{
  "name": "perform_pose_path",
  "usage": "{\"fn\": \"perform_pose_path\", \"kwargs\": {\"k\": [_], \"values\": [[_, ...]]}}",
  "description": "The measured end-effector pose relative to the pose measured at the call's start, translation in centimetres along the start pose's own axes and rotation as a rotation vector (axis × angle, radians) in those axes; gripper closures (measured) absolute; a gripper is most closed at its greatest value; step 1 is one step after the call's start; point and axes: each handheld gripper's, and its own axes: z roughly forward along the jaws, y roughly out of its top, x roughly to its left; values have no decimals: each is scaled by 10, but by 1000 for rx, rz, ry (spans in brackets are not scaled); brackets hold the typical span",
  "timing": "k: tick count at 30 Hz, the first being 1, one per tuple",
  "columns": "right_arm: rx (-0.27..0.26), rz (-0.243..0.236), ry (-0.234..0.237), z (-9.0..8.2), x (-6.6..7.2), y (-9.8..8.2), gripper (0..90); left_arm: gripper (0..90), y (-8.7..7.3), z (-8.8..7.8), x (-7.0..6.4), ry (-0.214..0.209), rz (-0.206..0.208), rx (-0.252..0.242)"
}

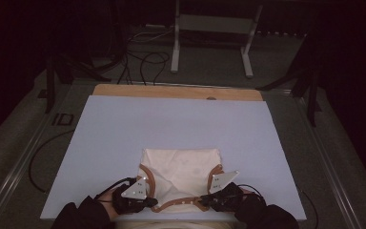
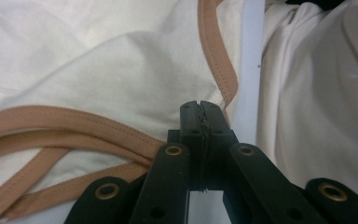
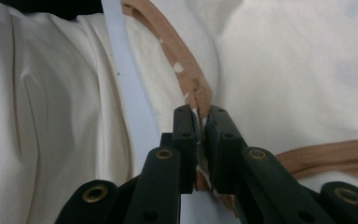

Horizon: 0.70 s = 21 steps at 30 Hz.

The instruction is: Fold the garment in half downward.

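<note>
A cream garment [image 1: 181,167] with tan trim [image 1: 176,204] lies on the pale blue board [image 1: 171,119], close to its near edge. My left gripper [image 1: 153,202] rests at the garment's near left corner. In the left gripper view its jaws [image 2: 200,106] meet tip to tip over the cream cloth beside the tan trim [image 2: 74,126]; whether cloth is pinched I cannot tell. My right gripper [image 1: 204,201] sits at the near right corner. In the right gripper view its jaws [image 3: 200,112] are shut on the tan trim [image 3: 186,70], which runs in between the pads.
The board lies on a wooden tabletop [image 1: 171,91] with grey floor, cables and a metal stand [image 1: 209,28] beyond. The person's white top [image 2: 317,93] hangs just past the board's near edge [image 2: 251,70]. Dark sleeves [image 1: 81,214] enter from below.
</note>
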Motion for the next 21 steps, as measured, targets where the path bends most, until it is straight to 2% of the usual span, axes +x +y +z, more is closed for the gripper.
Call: {"fn": "perform_pose_path", "kwargs": {"k": [3, 4, 6, 7, 11, 12, 14, 15, 16, 17, 18, 19, 20, 21], "values": [[-12, 0, 5, -2, 1, 1, 830, 900, 2, -6, -3, 10, 0, -6], [-9, -21, 6, -2, 0, 1, 830, 900, 2, -8, -4, 8, 1, -6], [-12, -9, 11, -2, 3, 2, 830, 900, 1, -11, -7, 8, 2, -7], [-11, -26, 15, -1, 3, 1, 830, 900, 1, -11, -9, -1, -2, -9], [-1, -22, 31, 0, 6, 1, 830, 899, -2, -5, -16, -21, 7, 16], [6, -12, 28, 0, 7, 0, 830, 898, -3, -4, -15, -24, 3, 16], [11, -24, 39, 3, 5, -2, 828, 897, -5, -1, -14, -22, 0, 27], [17, 5, 41, 5, 6, -3, 827, 897, -6, -1, -12, -26, 0, 30], [22, -11, 50, 6, 5, -4, 823, 892, -8, 0, -12, -27, -7, 26], [30, 10, 56, 8, 6, -5, 800, 890, -9, 1, -11, -30, -20, 25], [29, -3, 71, 10, 3, -7, 778, 883, -10, 2, -10, -42, -28, 31], [38, 15, 83, 13, 3, -8, 750, 865, -10, 4, -10, -47, -33, 34], [47, 12, 94, 15, 1, -9, 724, 840, -11, 5, -10, -55, -35, 44], [40, 29, 115, 15, 1, -10, 705, 813, -12, 7, -10, -67, -30, 54]]}}
